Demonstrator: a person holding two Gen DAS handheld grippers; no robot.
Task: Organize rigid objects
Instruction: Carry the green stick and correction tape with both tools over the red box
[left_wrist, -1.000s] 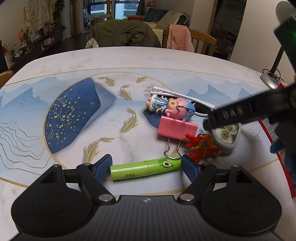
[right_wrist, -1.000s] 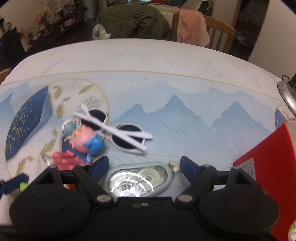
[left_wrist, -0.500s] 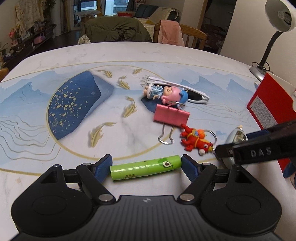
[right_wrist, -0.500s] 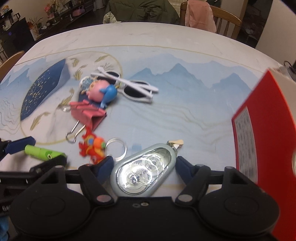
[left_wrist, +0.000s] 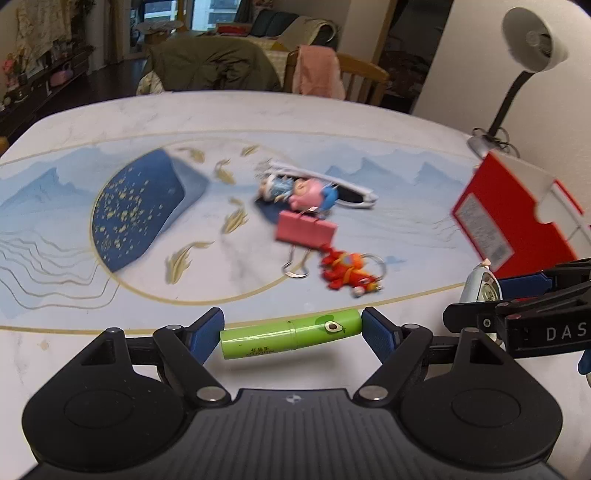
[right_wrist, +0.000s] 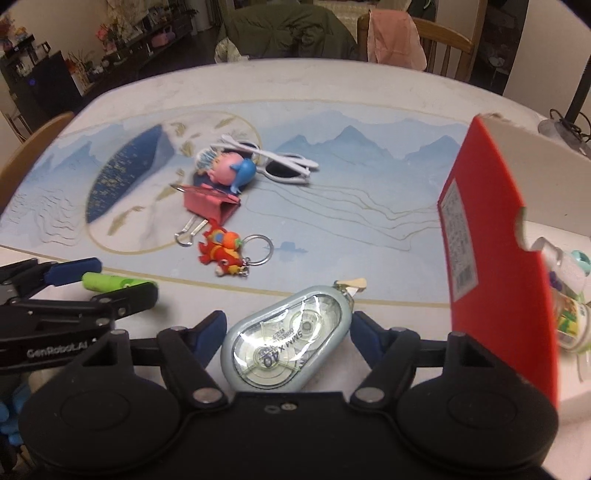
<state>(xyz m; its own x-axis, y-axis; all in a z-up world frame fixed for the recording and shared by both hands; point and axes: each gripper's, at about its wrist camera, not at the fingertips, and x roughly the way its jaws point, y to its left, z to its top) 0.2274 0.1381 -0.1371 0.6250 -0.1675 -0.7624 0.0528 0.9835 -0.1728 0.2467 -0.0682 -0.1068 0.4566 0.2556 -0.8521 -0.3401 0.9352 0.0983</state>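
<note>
Both grippers have lifted away from the cluttered middle of the table (left_wrist: 258, 114) toward the red box (right_wrist: 484, 236) since a second ago. Clamped endwise between the left gripper (left_wrist: 292, 332) fingers, a green tube (left_wrist: 291, 333) hangs above the tabletop, while the right gripper (right_wrist: 288, 328) clasps a correction tape dispenser (right_wrist: 286, 338), with that box just right of it. Ahead of both lie a red keychain (right_wrist: 221, 251), a pink binder clip (left_wrist: 304, 230), a pig figure (left_wrist: 312, 192) and white sunglasses (right_wrist: 286, 164).

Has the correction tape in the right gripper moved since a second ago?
Yes. The correction tape, in the right gripper, moved away from the white sunglasses toward the red box.
</note>
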